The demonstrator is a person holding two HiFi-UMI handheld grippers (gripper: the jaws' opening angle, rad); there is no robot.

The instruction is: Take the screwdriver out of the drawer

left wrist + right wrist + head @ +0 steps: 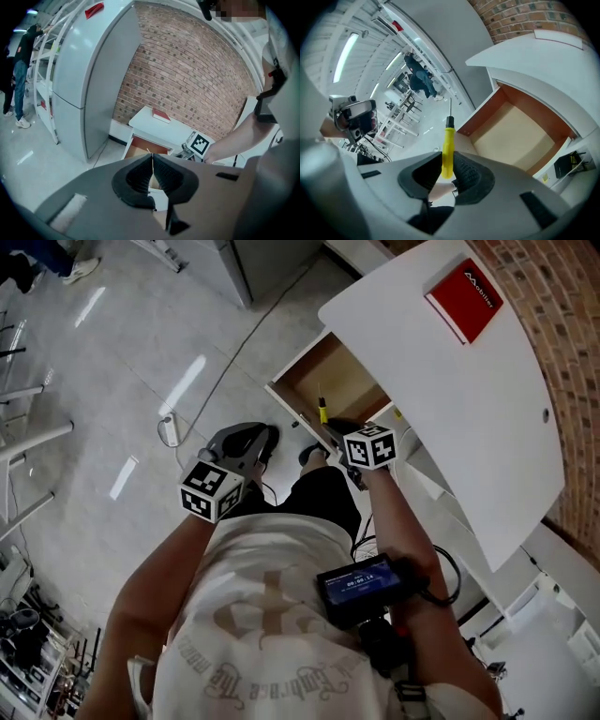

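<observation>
A yellow-handled screwdriver (448,150) with a black collar and thin metal shaft sticks up from my right gripper (447,174), which is shut on its handle. In the head view the screwdriver (322,412) sits just above the open wooden drawer (339,381), in front of the right gripper (339,430). The drawer (515,136) looks bare inside. My left gripper (246,442) hangs to the left over the floor. In the left gripper view its jaws (152,176) are shut with nothing between them.
A white desk (450,399) with a red book (464,299) stands over the drawer, against a brick wall (562,324). A grey cabinet (89,84) is at the left. A cable and power strip (170,430) lie on the tiled floor. A person (18,70) stands far off.
</observation>
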